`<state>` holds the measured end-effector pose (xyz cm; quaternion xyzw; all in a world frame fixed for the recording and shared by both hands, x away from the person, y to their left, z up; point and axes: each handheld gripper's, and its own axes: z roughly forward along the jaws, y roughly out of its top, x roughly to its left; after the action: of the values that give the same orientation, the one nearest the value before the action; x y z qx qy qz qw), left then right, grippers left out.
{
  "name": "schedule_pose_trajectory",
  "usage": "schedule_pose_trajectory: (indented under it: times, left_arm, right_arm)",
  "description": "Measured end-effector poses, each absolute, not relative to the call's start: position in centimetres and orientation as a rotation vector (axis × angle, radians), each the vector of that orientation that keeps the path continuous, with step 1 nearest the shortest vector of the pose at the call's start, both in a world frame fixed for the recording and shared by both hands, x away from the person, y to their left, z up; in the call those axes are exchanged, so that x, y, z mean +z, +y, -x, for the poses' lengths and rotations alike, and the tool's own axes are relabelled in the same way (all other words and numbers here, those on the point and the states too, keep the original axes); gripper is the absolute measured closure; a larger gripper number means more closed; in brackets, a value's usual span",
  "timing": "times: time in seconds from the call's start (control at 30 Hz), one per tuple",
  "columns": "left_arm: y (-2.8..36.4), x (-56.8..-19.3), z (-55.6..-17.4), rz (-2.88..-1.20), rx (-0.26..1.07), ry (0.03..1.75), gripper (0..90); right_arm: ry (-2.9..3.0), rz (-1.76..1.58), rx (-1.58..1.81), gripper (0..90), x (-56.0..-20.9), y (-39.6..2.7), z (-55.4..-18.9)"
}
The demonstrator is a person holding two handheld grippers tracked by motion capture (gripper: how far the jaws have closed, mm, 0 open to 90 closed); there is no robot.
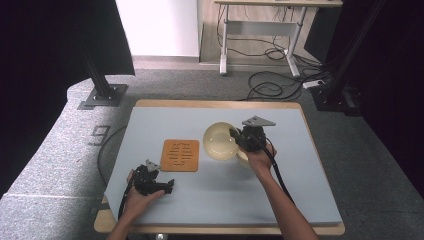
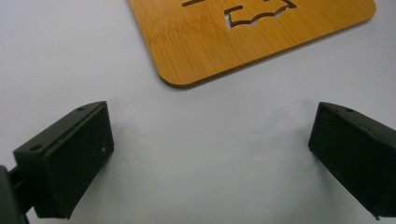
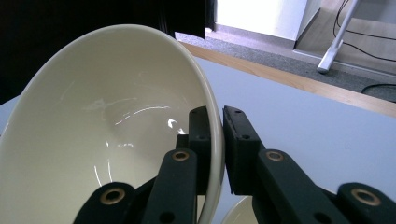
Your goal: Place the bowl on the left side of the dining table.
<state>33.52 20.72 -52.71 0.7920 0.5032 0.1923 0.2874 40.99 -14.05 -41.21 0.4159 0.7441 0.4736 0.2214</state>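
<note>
Grey matting covers the bench [image 1: 210, 195], where the right gripper [image 3: 218, 135] pinches a cream bowl [image 3: 107, 135] by its rim, tilted above a second bowl [image 1: 243, 158] — likely bound for the bamboo trivet [image 1: 181, 155]. Keep it level and lower slowly — the left gripper [image 2: 210, 154] rests wide, empty, near the trivet.

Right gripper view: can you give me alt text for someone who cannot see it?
The right hand-held gripper pinches the rim of a tilted cream bowl, one jaw inside it and one outside. Behind lie the grey-blue table top and its wooden edge; another cream rim peeks in below.
</note>
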Motion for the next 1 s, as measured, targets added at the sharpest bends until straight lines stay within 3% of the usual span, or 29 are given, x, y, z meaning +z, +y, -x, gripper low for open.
schedule_pose_trajectory:
  times: [1.0]
  left_arm:
    - [20.7,-52.7,-33.5,-2.114,0.514,1.345,0.0]
  right_arm:
    - [2.083,-1.124,1.313,82.4,-41.4,-11.9,-41.4]
